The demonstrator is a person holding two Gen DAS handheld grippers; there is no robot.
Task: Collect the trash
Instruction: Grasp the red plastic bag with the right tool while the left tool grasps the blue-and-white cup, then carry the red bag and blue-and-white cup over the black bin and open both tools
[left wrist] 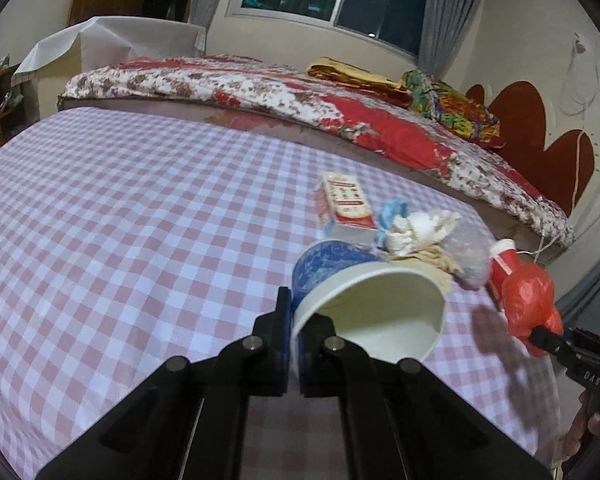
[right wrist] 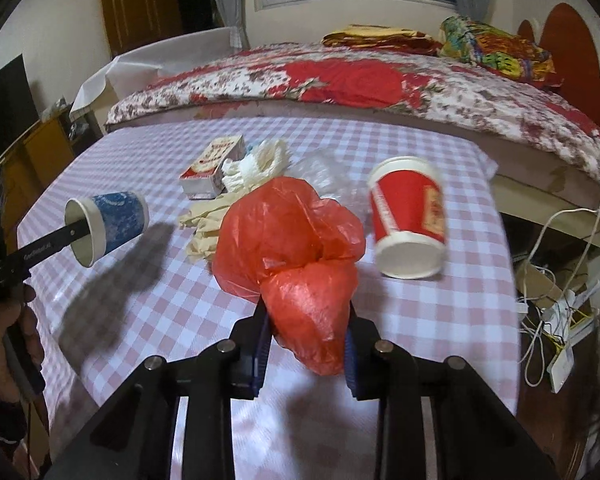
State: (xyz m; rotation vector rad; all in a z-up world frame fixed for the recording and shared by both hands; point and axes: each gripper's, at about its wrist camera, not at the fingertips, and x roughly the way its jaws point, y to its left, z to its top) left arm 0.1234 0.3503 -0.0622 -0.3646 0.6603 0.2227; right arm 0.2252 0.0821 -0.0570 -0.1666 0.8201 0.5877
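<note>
My left gripper (left wrist: 294, 312) is shut on the rim of a blue paper cup (left wrist: 332, 268), which hangs tilted above the checked table (left wrist: 140, 220); the same blue cup (right wrist: 112, 226) shows at the left of the right wrist view with one finger inside its mouth. My right gripper (right wrist: 306, 326) is shut on a crumpled red plastic bag (right wrist: 292, 248), lifted off the cloth; that red bag (left wrist: 530, 300) appears at the right of the left wrist view. A red paper cup (right wrist: 408, 220) stands upside down and tilted on the table to the right of the bag.
A red and white box (right wrist: 214, 164), crumpled white tissue (right wrist: 256, 168), cream gloves (right wrist: 208, 220) and a clear plastic bag (right wrist: 320, 172) lie mid-table. A bed with a floral quilt (right wrist: 360, 76) stands behind. Cables and a power strip (right wrist: 560, 320) lie off the table's right edge.
</note>
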